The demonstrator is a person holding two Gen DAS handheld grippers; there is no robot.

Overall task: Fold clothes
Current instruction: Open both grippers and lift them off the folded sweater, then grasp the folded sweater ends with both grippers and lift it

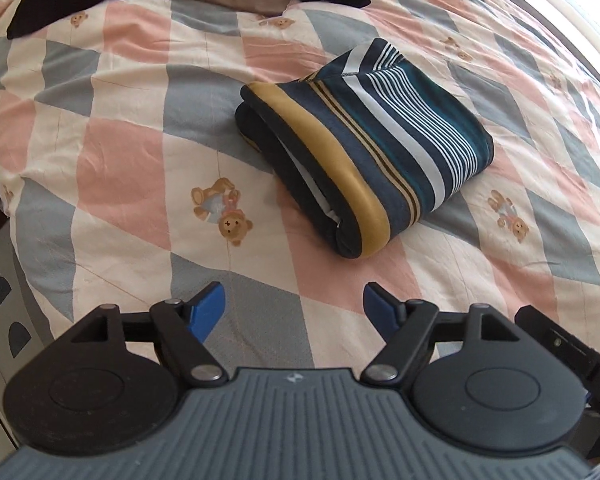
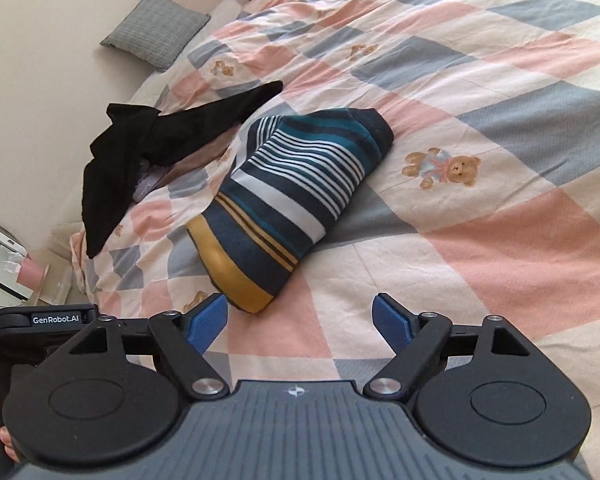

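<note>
Striped shirt (image 1: 364, 148) lying folded on the quilt (image 1: 120, 160), clear of both tools. Left gripper (image 1: 294, 312) hovering just short of it, jaws standing apart, holding nothing. Right gripper (image 2: 300, 322) likewise spread and empty, near the shirt's yellow edge. Black garment (image 2: 148, 148) sprawling unfolded beyond, possibly over other clothes. Pillow (image 2: 156, 28) resting against the wall.
</note>
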